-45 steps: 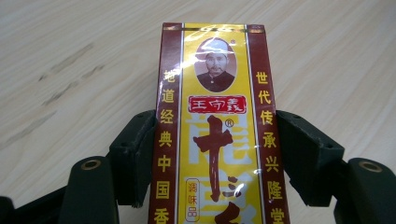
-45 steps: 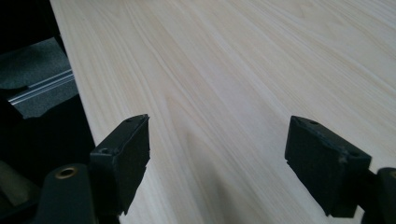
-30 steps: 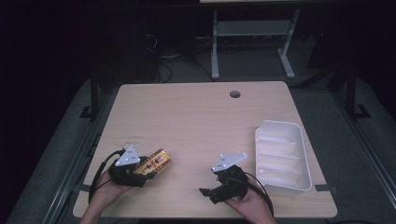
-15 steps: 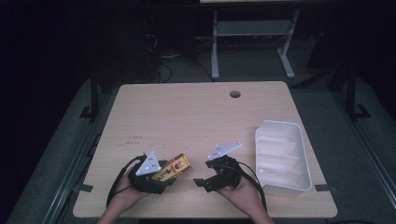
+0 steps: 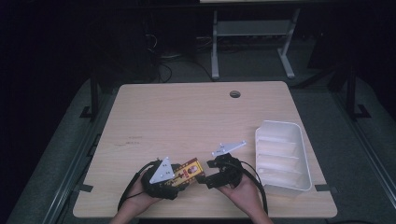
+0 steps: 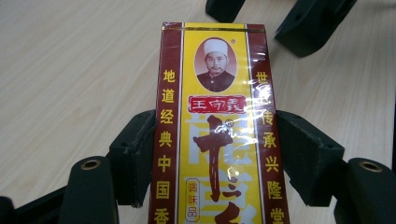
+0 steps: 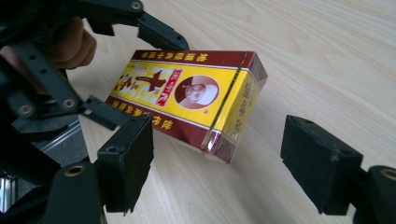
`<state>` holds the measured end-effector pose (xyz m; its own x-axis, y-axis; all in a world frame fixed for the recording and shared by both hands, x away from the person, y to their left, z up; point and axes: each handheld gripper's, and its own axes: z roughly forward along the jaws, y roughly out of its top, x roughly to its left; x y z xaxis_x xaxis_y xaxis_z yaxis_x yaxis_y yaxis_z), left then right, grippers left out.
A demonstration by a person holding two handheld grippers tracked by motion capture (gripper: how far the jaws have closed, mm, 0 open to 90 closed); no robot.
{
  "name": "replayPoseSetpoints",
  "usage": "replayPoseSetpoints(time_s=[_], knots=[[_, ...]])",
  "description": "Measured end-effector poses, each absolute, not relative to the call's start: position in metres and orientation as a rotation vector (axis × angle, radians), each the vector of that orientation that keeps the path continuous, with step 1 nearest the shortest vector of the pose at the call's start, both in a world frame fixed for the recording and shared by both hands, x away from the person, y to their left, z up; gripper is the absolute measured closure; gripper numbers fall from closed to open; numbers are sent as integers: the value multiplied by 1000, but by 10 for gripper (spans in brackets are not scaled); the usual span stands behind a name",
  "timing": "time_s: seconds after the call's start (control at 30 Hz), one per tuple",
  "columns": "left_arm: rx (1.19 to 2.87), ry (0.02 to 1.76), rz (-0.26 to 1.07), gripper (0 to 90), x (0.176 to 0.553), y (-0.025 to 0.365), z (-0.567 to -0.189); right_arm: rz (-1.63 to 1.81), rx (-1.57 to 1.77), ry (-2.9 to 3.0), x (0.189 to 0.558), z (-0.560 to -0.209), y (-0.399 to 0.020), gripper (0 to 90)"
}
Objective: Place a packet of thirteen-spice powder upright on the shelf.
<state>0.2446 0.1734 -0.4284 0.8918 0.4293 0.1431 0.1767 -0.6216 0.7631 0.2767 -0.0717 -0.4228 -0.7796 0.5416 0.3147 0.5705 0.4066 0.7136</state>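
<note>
Where dark floor surrounds it, pale wooden table (image 5: 187, 116) stands.

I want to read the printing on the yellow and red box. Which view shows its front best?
The left gripper view: the box faces the camera squarely between the left claw's jaws. The right gripper view shows it slanted and upside down; the high view shows it small and unreadable.

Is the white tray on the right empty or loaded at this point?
Empty. The high view shows the white tray with only its bare ridged floor; the yellow and red box is outside it, held in the left gripper.
</note>
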Motion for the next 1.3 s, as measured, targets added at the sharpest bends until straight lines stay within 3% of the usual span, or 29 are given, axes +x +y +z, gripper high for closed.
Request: replayPoseSetpoints(time_s=[0.5,0.8,1.3], knots=[[2230,400,434,324,239,166,-428,-1370,-1041,-2402,282,-435,-72,379],[2255,397,430,323,240,162,-431,-1434,-1005,-2376,278,-429,-72,571],[2223,415,439,297,243,167,-429,-1463,-1001,-2476,269,-415,-65,679]])
